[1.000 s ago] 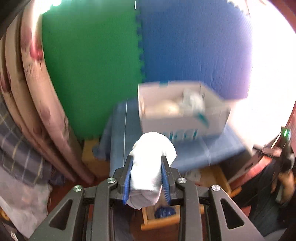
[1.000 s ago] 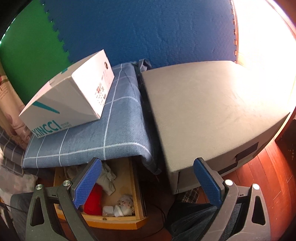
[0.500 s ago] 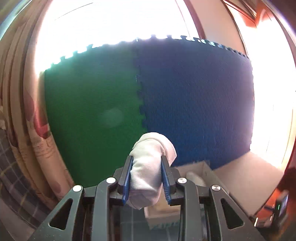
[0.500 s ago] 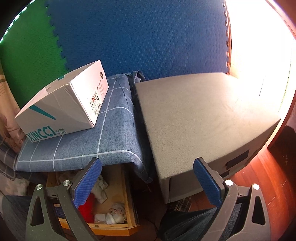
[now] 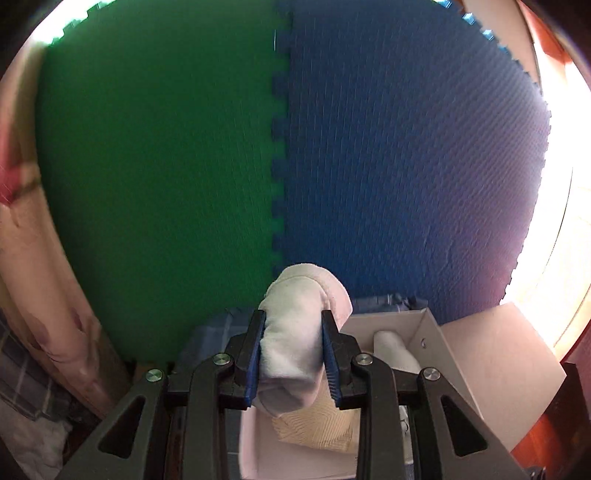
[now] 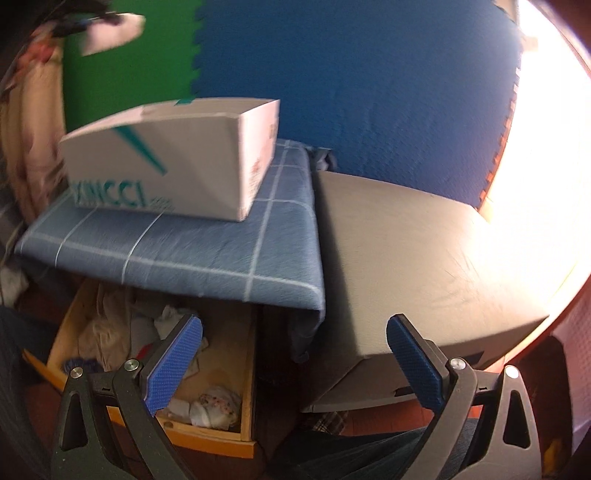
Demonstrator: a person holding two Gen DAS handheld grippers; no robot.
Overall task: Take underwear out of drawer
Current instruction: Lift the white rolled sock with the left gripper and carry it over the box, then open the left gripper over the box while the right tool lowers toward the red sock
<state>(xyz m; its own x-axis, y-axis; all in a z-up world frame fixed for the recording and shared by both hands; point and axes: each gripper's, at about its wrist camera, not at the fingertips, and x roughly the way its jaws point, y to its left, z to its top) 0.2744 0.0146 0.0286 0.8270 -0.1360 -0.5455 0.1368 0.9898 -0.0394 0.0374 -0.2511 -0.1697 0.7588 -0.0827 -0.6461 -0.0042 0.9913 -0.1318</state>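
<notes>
Left wrist view shows the left gripper clamped on a rolled white piece of underwear, its two blue pads pressed against the sides of the bundle so that the cloth bulges out above and below them. The bundle is held in the air above an open white box, which sits just below and to the right of the fingers; other pale cloth already lies inside that box. Behind it stand a green foam mat and a blue foam mat, joined by toothed edges. In the right wrist view, the right gripper hangs with its blue pads spread wide and nothing between them. Below its left finger, a wooden drawer is pulled out, with more crumpled clothes heaped in it. The same white box rests on a blue checked cloth above the drawer, beside a grey cushion. At the top left of this view, a blurred white shape is probably the underwear held by the left gripper, high over the box and well apart from the drawer.
</notes>
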